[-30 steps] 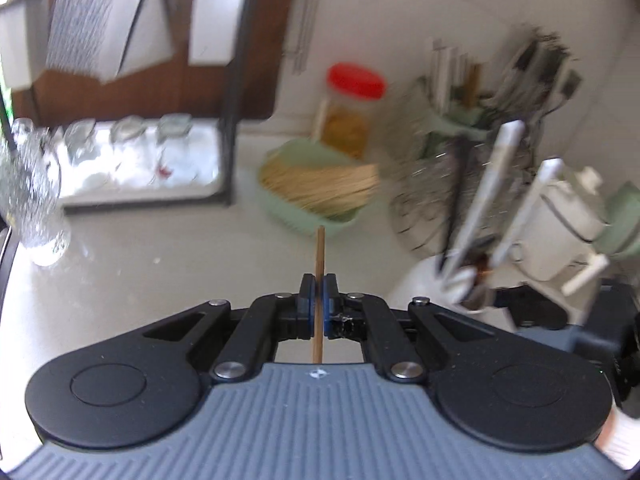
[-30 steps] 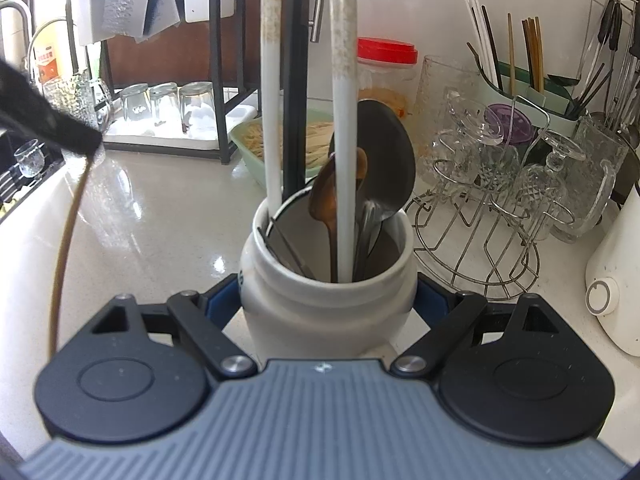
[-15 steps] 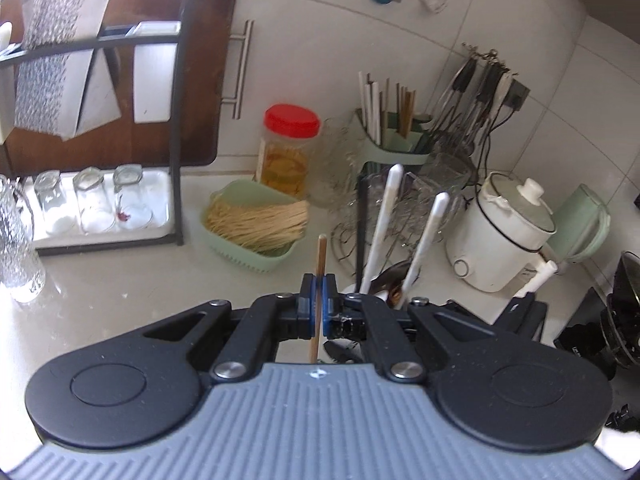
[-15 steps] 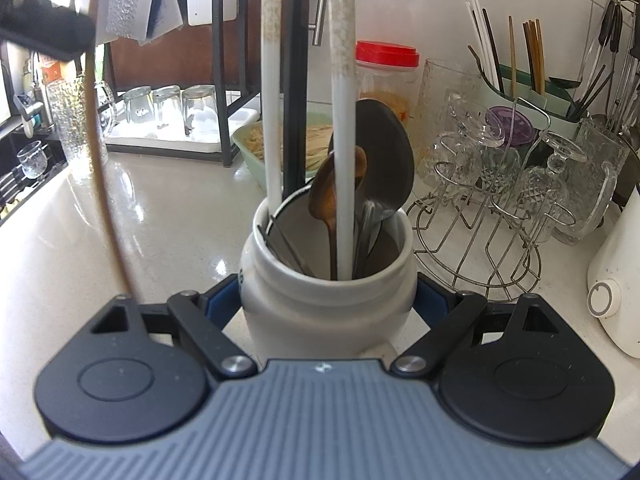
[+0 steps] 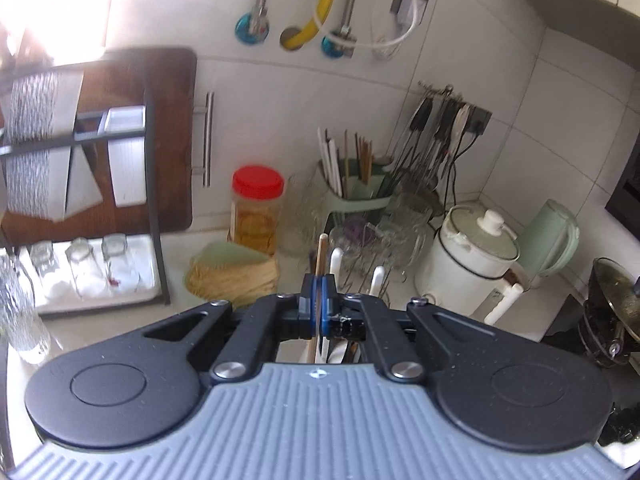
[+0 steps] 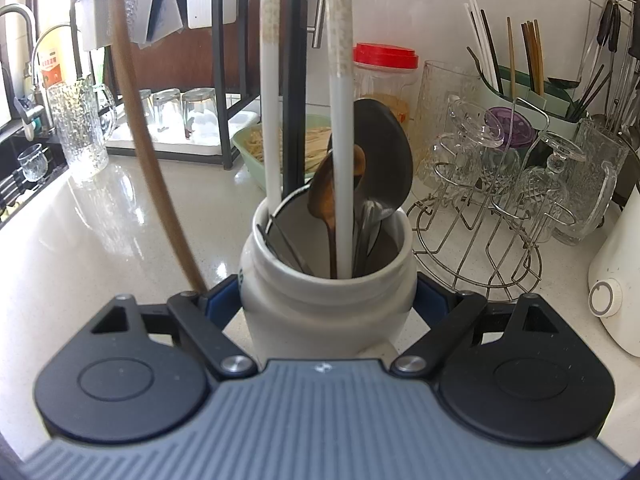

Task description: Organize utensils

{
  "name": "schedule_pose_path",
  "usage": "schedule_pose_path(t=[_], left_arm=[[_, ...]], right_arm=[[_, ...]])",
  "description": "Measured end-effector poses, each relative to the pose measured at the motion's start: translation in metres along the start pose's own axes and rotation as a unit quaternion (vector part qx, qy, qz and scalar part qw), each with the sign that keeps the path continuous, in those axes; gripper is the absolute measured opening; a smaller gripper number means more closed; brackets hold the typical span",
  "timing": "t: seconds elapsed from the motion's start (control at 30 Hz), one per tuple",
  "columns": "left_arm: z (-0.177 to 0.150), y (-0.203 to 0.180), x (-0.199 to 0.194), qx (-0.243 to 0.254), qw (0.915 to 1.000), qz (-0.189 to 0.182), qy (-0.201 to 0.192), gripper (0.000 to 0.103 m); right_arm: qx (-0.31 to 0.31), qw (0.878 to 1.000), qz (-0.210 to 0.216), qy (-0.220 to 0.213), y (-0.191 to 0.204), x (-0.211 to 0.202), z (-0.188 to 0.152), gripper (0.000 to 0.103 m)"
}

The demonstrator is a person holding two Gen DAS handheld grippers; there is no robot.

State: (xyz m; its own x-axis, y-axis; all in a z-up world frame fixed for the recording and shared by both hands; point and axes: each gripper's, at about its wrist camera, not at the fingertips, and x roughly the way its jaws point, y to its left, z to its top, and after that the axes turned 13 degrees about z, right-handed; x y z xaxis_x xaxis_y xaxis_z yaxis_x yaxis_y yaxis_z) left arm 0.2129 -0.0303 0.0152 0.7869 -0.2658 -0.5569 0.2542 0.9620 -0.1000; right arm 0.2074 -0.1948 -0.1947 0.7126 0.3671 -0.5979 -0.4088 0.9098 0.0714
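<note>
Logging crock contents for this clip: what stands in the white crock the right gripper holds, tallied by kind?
white handles: 2
black handle: 1
wooden spoon: 1
large grey spoon: 1
Total: 5 clearly seen in the white crock. The smaller metal pieces low inside are too overlapped to count. The wooden stick in the left gripper is outside and not counted.

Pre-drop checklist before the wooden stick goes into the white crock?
1. Left tongs shut on wooden stick: ok.
2. Right tongs clamped on white crock: ok.
3. Stick's lower end over the crock mouth: not ok; in the right wrist view the stick runs down left of the crock, outside the rim.
4. Free space inside the crock: ok, left part open.
5. Stick tip position: cannot tell, hidden behind the tongs.
</note>
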Motion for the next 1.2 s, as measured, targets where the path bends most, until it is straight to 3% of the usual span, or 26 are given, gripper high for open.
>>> schedule_pose_path(t=[0.53,1.2], left_arm=[[0.051,-0.022,-0.036,0.028,0.9975,-0.036,-0.053,0.002],[0.035,-0.043,0.008,0.015,0.9982,-0.037,-0.044,0.0]], right_arm=[[0.0,1.0,0.001,-0.005,-0.001,-0.001,-0.002,0.091],[-0.004,1.0,0.005,-0.01,-0.001,-0.001,-0.003,0.091]])
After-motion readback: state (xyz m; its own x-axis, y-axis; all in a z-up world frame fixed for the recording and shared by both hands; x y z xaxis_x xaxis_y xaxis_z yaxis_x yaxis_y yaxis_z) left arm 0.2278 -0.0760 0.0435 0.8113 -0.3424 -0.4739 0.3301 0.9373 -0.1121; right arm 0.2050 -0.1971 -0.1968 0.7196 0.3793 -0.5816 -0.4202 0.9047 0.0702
